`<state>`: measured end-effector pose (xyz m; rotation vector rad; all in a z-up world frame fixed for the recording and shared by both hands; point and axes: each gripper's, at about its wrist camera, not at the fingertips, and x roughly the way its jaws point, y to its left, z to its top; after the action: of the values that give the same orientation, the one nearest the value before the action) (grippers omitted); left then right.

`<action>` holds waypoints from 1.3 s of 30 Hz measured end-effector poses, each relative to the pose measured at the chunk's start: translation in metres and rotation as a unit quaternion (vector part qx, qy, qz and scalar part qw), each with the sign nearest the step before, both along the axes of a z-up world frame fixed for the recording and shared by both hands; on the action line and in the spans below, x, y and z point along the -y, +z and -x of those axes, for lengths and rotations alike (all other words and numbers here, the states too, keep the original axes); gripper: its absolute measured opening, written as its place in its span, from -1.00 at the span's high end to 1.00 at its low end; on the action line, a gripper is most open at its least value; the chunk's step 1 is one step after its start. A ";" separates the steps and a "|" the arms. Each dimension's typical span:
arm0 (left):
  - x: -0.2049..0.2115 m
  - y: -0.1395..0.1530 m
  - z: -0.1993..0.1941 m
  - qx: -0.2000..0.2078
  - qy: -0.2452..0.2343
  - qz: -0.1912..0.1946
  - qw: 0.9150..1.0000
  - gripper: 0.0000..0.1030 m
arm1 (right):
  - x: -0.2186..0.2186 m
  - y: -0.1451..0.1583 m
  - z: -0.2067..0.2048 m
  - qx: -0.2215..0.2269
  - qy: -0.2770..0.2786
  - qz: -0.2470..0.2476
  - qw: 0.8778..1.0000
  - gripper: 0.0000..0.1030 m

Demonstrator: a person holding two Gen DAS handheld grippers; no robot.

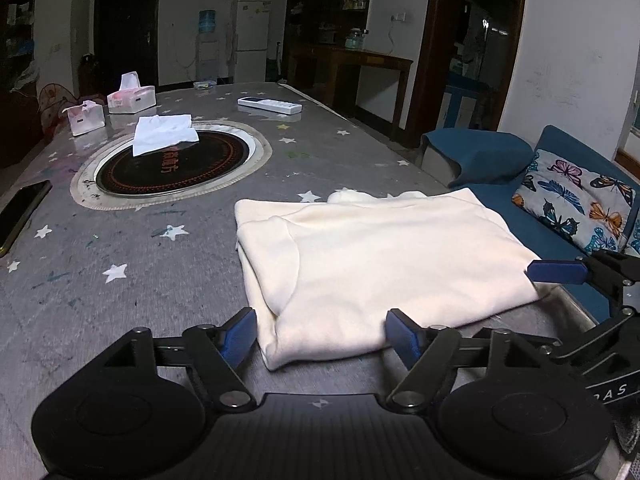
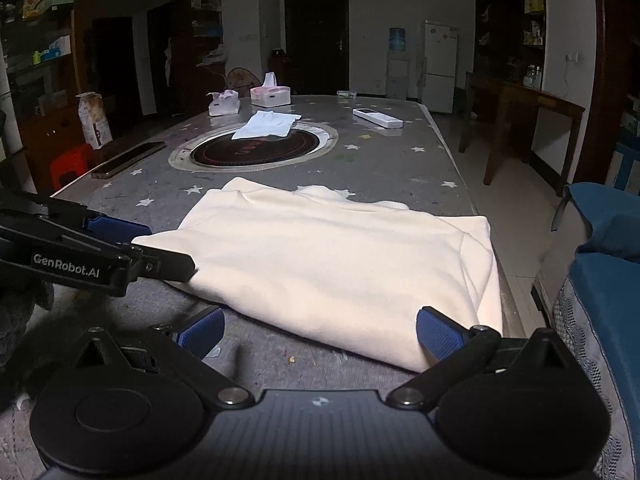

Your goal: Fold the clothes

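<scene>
Both tongs are wide open and hold nothing. The left gripper sits at the near left corner of the cream top. The right gripper sits at its near right edge. The top lies folded flat on the gray table. For another fold, pinch all layers together. Farther off lies a white cloth.

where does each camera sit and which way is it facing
Left wrist: on the left hand-held gripper, looking across the table at the near-left corner of the folded cream garment; its open blue fingers show, with the right hand-held gripper at right.
Right wrist: on the right hand-held gripper, facing the garment's near-right edge; the left one enters at left.
Shared: garment, tissue boxes, remote.
</scene>
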<state>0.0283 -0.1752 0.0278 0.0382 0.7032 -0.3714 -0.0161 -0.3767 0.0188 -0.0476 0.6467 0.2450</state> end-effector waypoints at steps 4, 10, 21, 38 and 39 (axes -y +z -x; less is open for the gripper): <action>0.001 0.002 0.008 0.001 0.002 0.001 1.000 -0.64 | 0.000 0.001 0.007 0.001 -0.011 -0.001 1.000 -1.00; 0.001 0.005 0.024 0.008 0.004 -0.005 1.000 -0.86 | 0.002 0.003 0.020 0.001 -0.024 -0.005 1.000 -1.00; 0.000 0.010 0.051 0.020 0.010 -0.010 1.000 -1.00 | -0.001 0.002 0.044 0.002 -0.049 -0.005 0.999 -1.00; -0.016 0.012 0.082 0.012 0.040 0.008 0.999 -1.00 | -0.007 -0.013 0.075 -0.021 -0.083 -0.020 0.996 -1.00; -0.016 0.011 0.083 0.011 0.041 0.008 0.999 -1.00 | -0.008 -0.013 0.076 -0.022 -0.083 -0.020 0.996 -1.00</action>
<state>-0.0550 -0.1588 0.0388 -0.0023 0.6772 -0.2972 -0.0921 -0.3690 0.0061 0.0508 0.6848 0.0991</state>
